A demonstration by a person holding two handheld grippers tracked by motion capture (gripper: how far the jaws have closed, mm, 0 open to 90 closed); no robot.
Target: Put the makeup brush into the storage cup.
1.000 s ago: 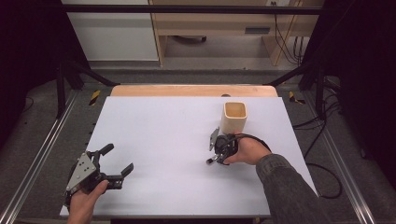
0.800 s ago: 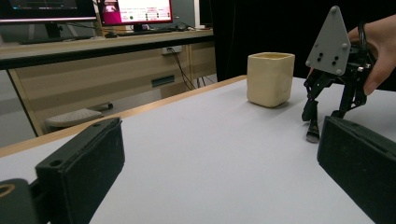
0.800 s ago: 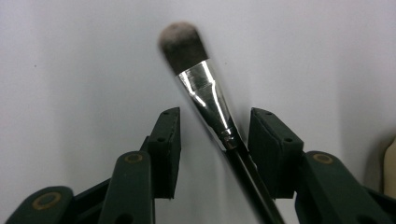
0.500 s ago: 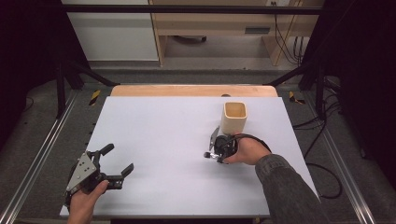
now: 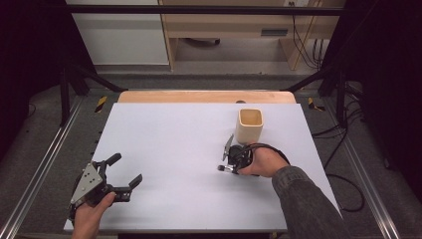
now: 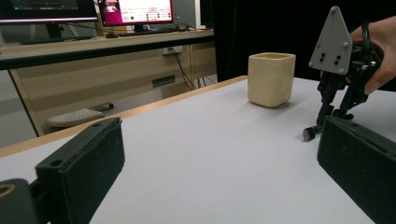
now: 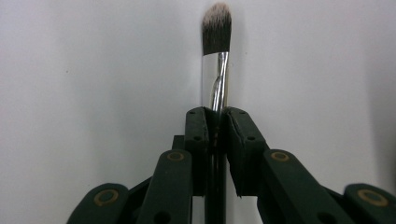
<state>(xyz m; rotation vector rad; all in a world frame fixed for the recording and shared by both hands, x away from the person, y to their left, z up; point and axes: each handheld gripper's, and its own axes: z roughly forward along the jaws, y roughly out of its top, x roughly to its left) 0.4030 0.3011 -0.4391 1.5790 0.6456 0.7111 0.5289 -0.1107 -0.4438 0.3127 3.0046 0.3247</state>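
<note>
We find the right claw (image 5: pixel 225 165) low over the bench (image 5: pixel 169 144), a brush (image 7: pixel 216 46) between its jaws — bristles pointing away from it. The cup (image 5: pixel 249 125) stands just behind this claw. The left claw (image 5: pixel 124 174) sits well apart to its left — nearer the bench's front edge.

**Pale Table, Black Tools**

The table (image 5: pixel 174 149) is plain white with a light wooden strip along its far edge. The cup (image 5: pixel 249 125) is cream, with no pattern. The brush (image 7: pixel 216 51) has dark bristles fading to grey-white tips and a shiny silver collar. The right gripper (image 7: pixel 216 122) and the left gripper (image 5: pixel 118 174) are black, each topped by a grey plate; brass-coloured rings dot the right one's arms.
</note>
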